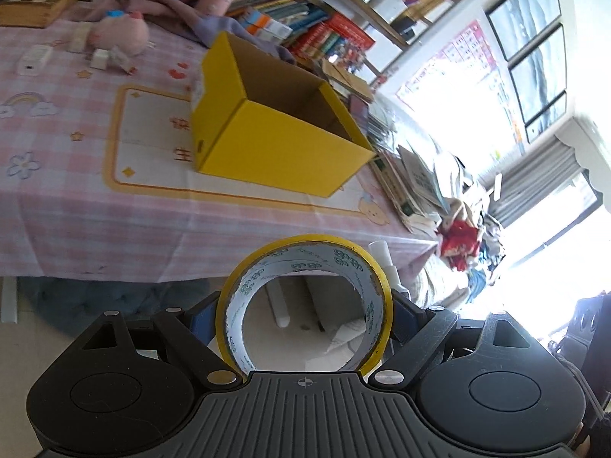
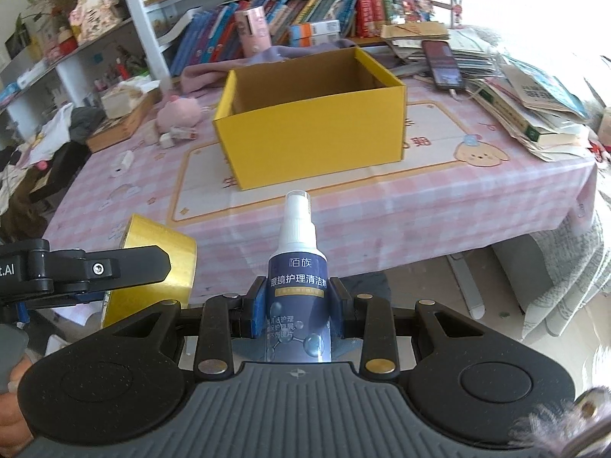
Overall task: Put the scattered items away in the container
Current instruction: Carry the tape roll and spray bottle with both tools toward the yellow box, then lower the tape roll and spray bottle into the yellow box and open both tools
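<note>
An open yellow cardboard box (image 1: 267, 141) stands on the pink checked tablecloth; it also shows in the right wrist view (image 2: 317, 133), and what I see of its inside is bare. My left gripper (image 1: 305, 313) is shut on a roll of yellow tape (image 1: 305, 252), held off the table's front edge. The same roll (image 2: 160, 259) and left gripper show at the left of the right wrist view. My right gripper (image 2: 298, 305) is shut on a blue spray bottle (image 2: 298, 282) with a white nozzle, also in front of the table edge.
A pink plush toy (image 2: 177, 112) and small white items (image 2: 124, 162) lie left of the box. A phone (image 2: 443, 65) and stacked books (image 2: 534, 114) lie to the right. A bookshelf (image 2: 267, 7) stands behind the table.
</note>
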Tool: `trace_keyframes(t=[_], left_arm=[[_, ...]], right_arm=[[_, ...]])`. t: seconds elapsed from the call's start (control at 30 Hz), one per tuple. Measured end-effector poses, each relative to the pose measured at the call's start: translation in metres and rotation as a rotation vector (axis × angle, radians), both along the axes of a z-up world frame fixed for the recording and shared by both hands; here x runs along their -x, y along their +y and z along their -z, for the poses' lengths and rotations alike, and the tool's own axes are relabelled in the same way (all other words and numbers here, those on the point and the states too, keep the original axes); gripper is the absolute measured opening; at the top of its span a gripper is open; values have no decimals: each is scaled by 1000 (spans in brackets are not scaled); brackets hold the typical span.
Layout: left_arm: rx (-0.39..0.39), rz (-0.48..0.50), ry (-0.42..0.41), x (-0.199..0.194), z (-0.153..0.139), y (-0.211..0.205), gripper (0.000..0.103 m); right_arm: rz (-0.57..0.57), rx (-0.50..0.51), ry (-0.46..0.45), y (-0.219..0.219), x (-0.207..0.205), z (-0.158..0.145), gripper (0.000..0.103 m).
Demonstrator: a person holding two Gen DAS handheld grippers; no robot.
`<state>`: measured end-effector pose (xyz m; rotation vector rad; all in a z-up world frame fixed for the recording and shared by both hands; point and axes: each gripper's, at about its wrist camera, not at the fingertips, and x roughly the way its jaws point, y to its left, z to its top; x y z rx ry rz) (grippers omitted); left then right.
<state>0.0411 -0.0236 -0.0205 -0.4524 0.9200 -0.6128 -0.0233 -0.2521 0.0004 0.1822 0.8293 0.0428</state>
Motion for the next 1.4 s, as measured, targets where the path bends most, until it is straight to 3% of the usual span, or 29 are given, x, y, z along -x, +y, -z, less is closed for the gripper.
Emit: trace_keyframes(t=[0.23, 0.77, 1.1, 1.4], left_arm=[[-8, 47, -17, -12, 0, -19, 88], [-50, 49, -39, -42, 1, -35, 88], [-100, 81, -158, -67, -16, -51, 88], [-116, 51, -251, -109, -40, -68, 88]], right_arm=[[33, 1, 8, -16, -10, 2, 31], [11, 6, 20, -26, -49, 10, 31], [-7, 25, -51, -33, -81, -1, 31], [-86, 61, -126, -46, -141, -28, 31]])
